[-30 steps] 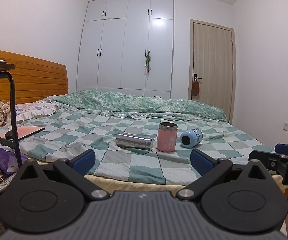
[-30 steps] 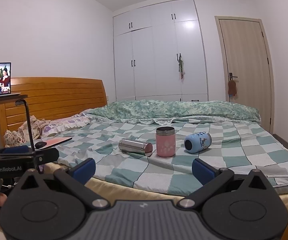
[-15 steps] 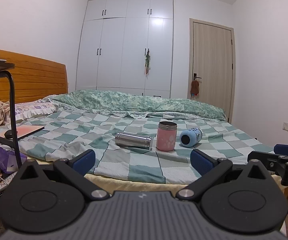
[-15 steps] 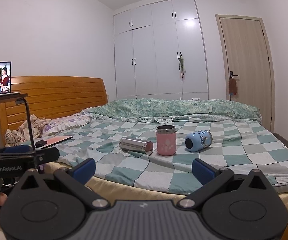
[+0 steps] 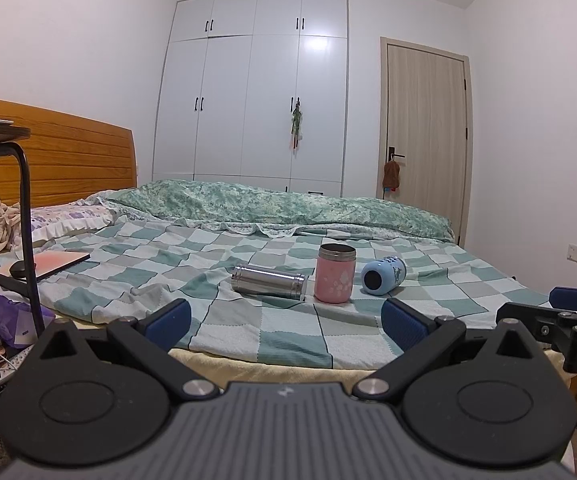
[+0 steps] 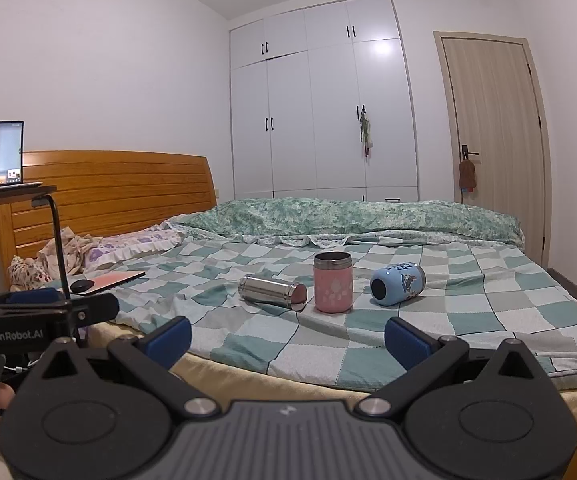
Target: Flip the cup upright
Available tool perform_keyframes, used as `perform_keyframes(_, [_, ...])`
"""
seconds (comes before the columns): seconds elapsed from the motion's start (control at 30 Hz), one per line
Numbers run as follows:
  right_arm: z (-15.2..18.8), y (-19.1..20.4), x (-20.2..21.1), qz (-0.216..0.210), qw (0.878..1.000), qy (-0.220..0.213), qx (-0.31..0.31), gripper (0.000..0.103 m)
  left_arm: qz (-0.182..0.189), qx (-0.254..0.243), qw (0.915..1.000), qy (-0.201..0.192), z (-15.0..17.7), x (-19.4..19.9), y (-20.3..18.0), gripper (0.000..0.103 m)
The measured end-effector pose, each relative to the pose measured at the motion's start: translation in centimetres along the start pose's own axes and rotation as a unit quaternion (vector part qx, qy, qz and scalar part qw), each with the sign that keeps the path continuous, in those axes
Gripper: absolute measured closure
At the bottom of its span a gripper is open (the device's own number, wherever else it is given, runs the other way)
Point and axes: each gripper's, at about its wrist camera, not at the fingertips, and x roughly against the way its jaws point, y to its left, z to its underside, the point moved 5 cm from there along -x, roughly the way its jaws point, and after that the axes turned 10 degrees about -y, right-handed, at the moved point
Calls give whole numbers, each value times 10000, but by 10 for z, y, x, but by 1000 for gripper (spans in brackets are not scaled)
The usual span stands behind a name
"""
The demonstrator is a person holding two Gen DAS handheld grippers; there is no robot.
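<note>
Three cups sit in a row on the checked bedspread (image 5: pixel 288 332). A steel cup (image 5: pixel 269 281) lies on its side at the left. A pink cup (image 5: pixel 334 273) stands upright in the middle. A blue cup (image 5: pixel 382 275) lies on its side at the right. They also show in the right wrist view: the steel cup (image 6: pixel 272 292), the pink cup (image 6: pixel 333 282), the blue cup (image 6: pixel 398 283). My left gripper (image 5: pixel 286 322) is open and empty, short of the bed's near edge. My right gripper (image 6: pixel 288 338) is open and empty, also well short of the cups.
A green floral quilt (image 5: pixel 280 204) lies across the far side. A tablet with a mouse (image 6: pixel 104 280) lies at the left by the pillows. A laptop stand arm (image 5: pixel 24 232) rises at the left. White wardrobe and door stand behind.
Both grippers have drifted slightly; the view has shifted a little. The cups have not moved and both grippers stay open.
</note>
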Motion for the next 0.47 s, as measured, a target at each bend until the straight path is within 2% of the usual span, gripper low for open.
perform_keyframes(0.47, [1, -2, -1, -8, 10000, 28, 1, 0, 30, 8, 10000, 24, 2, -1, -1, 0])
